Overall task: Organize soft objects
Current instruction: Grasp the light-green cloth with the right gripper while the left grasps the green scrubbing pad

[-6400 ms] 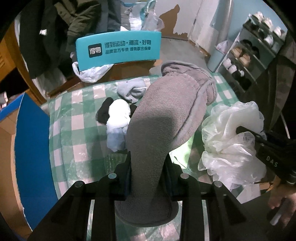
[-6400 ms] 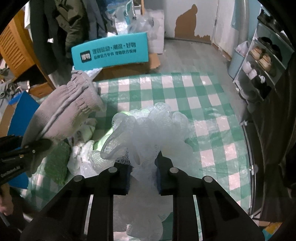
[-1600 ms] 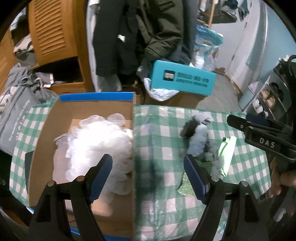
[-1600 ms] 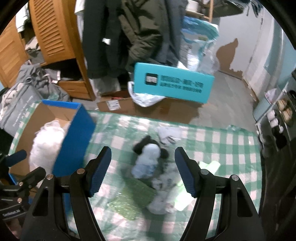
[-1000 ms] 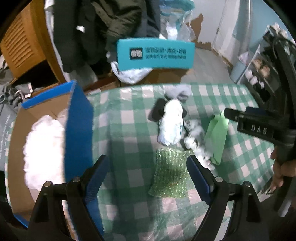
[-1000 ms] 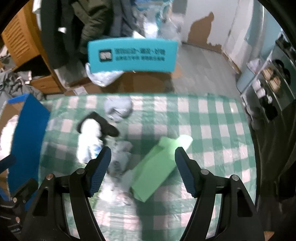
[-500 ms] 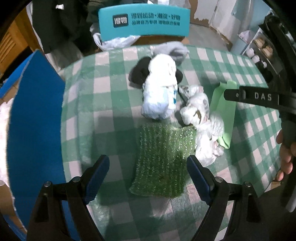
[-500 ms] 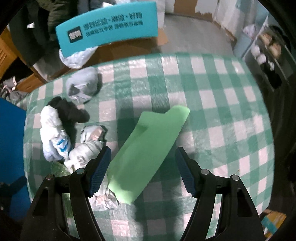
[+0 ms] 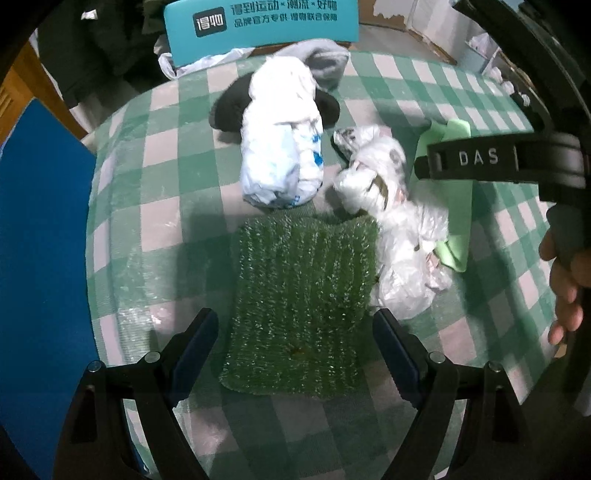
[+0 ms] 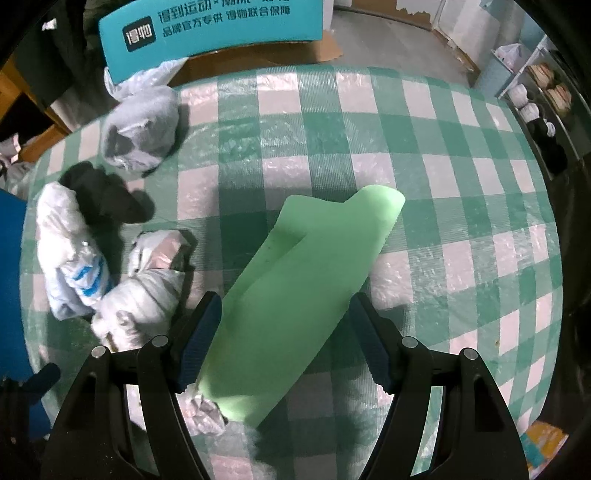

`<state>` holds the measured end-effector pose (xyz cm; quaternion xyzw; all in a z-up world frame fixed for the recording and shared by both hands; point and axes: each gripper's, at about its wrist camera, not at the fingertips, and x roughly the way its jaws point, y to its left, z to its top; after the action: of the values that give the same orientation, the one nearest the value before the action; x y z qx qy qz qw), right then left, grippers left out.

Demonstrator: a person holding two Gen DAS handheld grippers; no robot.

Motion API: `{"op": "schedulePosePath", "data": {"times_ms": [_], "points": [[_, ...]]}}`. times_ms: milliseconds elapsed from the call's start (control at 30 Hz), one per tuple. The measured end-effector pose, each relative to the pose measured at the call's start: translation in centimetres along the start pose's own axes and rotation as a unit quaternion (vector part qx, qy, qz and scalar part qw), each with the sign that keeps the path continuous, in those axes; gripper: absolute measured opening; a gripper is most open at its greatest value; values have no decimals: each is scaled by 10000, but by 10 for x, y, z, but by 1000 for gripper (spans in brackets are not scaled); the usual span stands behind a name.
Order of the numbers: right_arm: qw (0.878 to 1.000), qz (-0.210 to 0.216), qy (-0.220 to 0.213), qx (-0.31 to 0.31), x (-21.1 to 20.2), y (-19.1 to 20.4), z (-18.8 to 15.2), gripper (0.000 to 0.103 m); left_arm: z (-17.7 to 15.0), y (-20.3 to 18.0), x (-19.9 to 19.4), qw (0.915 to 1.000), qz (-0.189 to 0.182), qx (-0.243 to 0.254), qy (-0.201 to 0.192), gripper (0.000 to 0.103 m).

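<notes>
A dark green sparkly knitted cloth [image 9: 303,302] lies flat on the green-checked table [image 9: 162,155], and my left gripper [image 9: 295,354] hangs open just above it, one finger on each side. Beyond it lie a white plastic-wrapped bundle [image 9: 282,144] over a black sock [image 9: 229,110], a grey sock [image 9: 325,62] and crumpled white bags [image 9: 391,221]. In the right wrist view a light green foam sheet [image 10: 299,306] lies curled on the table, with my right gripper [image 10: 284,343] open astride its near end. The right gripper's finger [image 9: 491,158] also crosses the left wrist view.
The blue flap of a cardboard box [image 9: 40,258] stands along the table's left side. A teal box with white print [image 10: 210,29] sits beyond the far edge. A shoe rack [image 10: 539,99] stands at the right. A person's hand [image 9: 569,288] holds the right gripper.
Both grippers have come down closer to the table; the green knitted cloth and the foam sheet now fill more of each view. Both stay open. The box slid out to the left.
</notes>
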<state>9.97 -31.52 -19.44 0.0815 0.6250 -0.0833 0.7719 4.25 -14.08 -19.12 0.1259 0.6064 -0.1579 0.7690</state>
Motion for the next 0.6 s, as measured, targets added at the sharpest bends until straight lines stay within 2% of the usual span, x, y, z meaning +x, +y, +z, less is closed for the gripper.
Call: {"op": "schedulePosePath", "data": {"times_ms": [233,300,367,467,533,600], "points": [[10000,-10,4,-10,9,-4,0,69,1,-3,3,9999,3,112,-89,88],[9999,-15,-55,-88,6,-4,-1,59,-1,-3,1,9998,-12,122,-154,85],[9998,-5,-86,-202,4,-2,-1,37,-2,-2,-1,9997,30,165,-193,78],[9994,1,-80,-338,1,-2,-2,13,-5,-3,-3,9994,92,232,-252,67],[9993,-5,-60,-374,0,-4,-2,8,-6,-2,-5,9993,106,230,-291,57],[9992,-38,-38,-385,-2,-6,-3,6,-6,2,-7,9994,52,203,-285,43]]}}
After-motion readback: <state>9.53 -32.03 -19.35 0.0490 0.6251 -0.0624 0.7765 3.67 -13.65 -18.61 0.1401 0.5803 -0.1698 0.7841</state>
